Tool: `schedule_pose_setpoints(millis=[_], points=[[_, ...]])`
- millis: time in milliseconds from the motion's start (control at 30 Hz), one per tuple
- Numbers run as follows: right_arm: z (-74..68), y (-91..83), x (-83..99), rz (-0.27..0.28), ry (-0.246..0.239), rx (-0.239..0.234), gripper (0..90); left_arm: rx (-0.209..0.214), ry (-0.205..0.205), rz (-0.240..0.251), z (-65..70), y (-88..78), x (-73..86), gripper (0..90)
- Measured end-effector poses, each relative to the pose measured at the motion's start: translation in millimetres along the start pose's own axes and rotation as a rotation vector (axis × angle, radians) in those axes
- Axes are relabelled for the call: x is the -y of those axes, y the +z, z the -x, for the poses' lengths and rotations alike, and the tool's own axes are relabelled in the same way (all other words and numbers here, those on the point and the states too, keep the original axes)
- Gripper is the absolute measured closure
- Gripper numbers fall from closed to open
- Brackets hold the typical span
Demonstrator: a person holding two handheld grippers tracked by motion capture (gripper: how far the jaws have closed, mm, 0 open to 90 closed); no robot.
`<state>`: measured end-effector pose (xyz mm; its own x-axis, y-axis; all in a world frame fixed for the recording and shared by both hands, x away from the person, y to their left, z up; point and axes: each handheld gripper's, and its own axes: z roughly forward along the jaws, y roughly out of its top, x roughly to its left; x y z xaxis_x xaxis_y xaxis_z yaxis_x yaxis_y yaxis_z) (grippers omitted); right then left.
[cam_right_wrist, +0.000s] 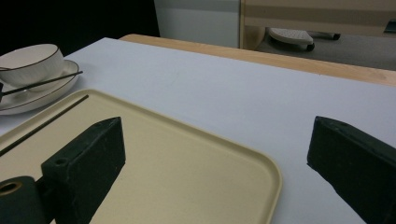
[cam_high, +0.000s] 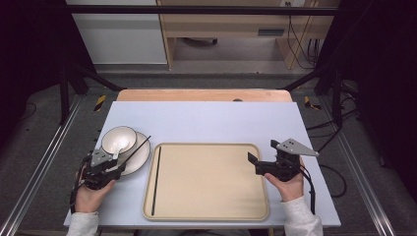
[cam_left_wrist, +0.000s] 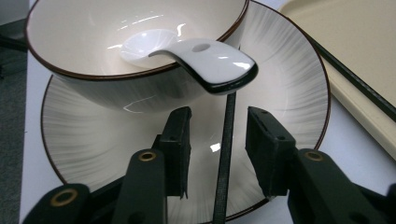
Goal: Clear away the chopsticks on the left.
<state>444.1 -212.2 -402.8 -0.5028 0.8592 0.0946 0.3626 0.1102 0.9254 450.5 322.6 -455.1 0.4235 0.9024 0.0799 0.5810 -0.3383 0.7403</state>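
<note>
At the tabletop's left edge, the left gripper has its jaws narrowly parted around a black chopstick lying across the plate, not yet pinching it. Above it juts the handle of the ceramic spoon resting in the bowl. Lifting carelessly could knock that spoon out. A second chopstick lies in the tray; the right gripper, wide open, hovers over the tray's right edge.

A beige tray lies mid-table, a bowl on a plate just left.
</note>
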Motion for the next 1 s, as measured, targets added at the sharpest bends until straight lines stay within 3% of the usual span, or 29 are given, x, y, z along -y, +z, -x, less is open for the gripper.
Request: schedule_pose_setpoints(millis=[500, 1000], points=[[-0.5, 1.5, 0.8, -0.007, -0.002, -0.003, 4.3, 0.023, -0.004, -0.032, 0.5, 5.4, 0.0, 79.9], [-0.1, 0.9, 0.5, -0.001, -0.003, -0.001, 4.3, 0.037, -0.014, -0.033, 6.5, 3.8, -1.6, 85.2]])
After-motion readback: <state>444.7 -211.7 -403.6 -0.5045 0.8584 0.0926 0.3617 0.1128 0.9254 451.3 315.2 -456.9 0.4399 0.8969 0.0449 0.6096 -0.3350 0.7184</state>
